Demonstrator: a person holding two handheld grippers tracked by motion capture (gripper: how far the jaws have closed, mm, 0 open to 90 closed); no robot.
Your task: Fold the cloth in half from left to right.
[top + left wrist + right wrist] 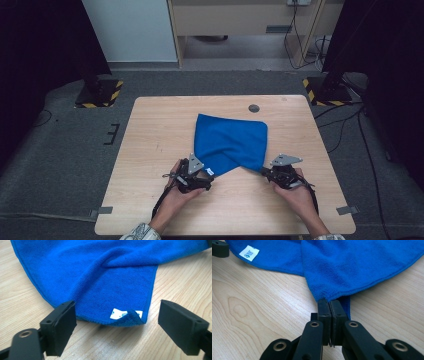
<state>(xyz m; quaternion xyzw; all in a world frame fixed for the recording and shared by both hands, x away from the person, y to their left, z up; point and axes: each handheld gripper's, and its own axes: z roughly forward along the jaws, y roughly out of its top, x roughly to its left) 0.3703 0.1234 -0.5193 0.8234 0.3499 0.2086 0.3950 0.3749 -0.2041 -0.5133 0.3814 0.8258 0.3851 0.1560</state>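
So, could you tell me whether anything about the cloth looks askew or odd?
The blue cloth lies rumpled and skewed on the table, and its near corner by the white tag is curled over.

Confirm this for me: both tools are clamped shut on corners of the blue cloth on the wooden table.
Not quite. Only the right tool is shut on a corner of the blue cloth. The left tool is open, its jaws standing apart on either side of the corner that carries the white label, as the left gripper view shows. The cloth does lie on the wooden table.
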